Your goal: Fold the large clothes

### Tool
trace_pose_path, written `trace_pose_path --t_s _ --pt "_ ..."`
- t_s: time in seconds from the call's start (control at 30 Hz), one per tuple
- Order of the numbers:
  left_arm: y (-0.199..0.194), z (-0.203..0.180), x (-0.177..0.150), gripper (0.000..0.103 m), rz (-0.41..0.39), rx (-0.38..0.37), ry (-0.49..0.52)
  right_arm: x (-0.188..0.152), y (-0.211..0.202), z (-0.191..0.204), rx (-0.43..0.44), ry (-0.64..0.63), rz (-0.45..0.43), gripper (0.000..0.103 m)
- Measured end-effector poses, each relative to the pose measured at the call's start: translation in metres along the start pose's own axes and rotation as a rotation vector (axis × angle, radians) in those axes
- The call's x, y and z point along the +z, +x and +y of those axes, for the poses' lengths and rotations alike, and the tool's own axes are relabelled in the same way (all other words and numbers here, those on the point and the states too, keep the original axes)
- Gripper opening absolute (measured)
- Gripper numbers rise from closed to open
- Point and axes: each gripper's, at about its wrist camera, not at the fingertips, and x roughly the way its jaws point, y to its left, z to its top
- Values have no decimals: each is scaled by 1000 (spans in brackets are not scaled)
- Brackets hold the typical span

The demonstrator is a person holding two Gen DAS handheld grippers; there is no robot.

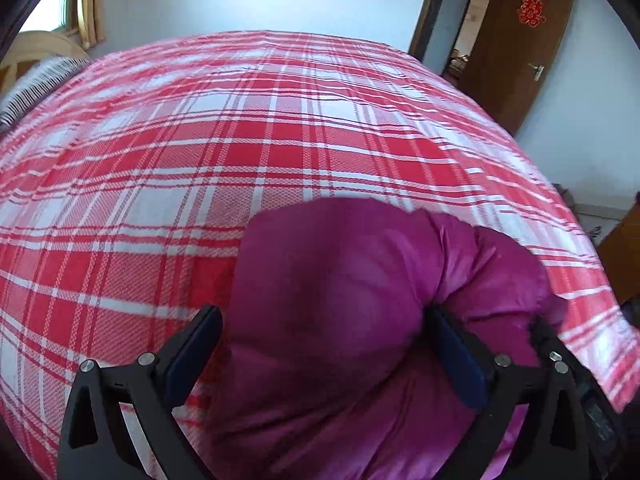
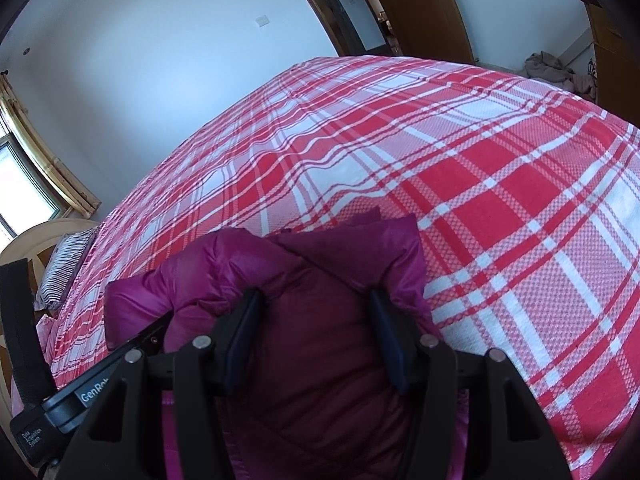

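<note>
A puffy magenta down jacket [image 1: 352, 280] lies bunched on a bed with a red and white plaid cover [image 1: 200, 140]. In the left wrist view my left gripper [image 1: 324, 324] has its jaws wide apart, with a thick fold of the jacket bulging between the fingers [image 1: 192, 356]. In the right wrist view my right gripper [image 2: 316, 312] also stands with jaws apart around a thick bunch of the jacket [image 2: 320, 360], over the plaid cover [image 2: 480, 200]. The left gripper's body [image 2: 100, 380] shows at the lower left of that view.
A striped pillow [image 1: 36, 84] lies at the bed's head by a wooden headboard [image 2: 24, 248]. A brown door [image 1: 516, 40] stands open in the far wall. A heap of clothes [image 2: 552, 68] lies on the floor past the bed.
</note>
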Motion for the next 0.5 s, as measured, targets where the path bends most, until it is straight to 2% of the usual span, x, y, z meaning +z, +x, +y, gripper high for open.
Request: trace_pose_path --t_s 0.07,0.13,0.2,0.27,0.37,0.43,0.5 --pt "-17 9 -4 102 -8 -54 -14 0 1 0 3 -1 1 59" --pt "-43 19 -15 102 -62 -91 1 0 1 -1 7 0 -1 59" --pt "-56 26 -28 102 -83 -116 20 -1 1 -2 11 4 -2 59" --pt "-54 32 -44 102 -51 -128 38 -1 0 -2 12 3 -3 59" --pt "-47 46 -59 102 -37 -202 7 0 -4 -3 29 8 -8 59" --pt "-43 52 -60 102 -32 -247 -13 1 -18 -7 92 25 -43 60" --pt "-40 52 -61 102 -37 -264 0 1 -36 -11 114 31 -89 62"
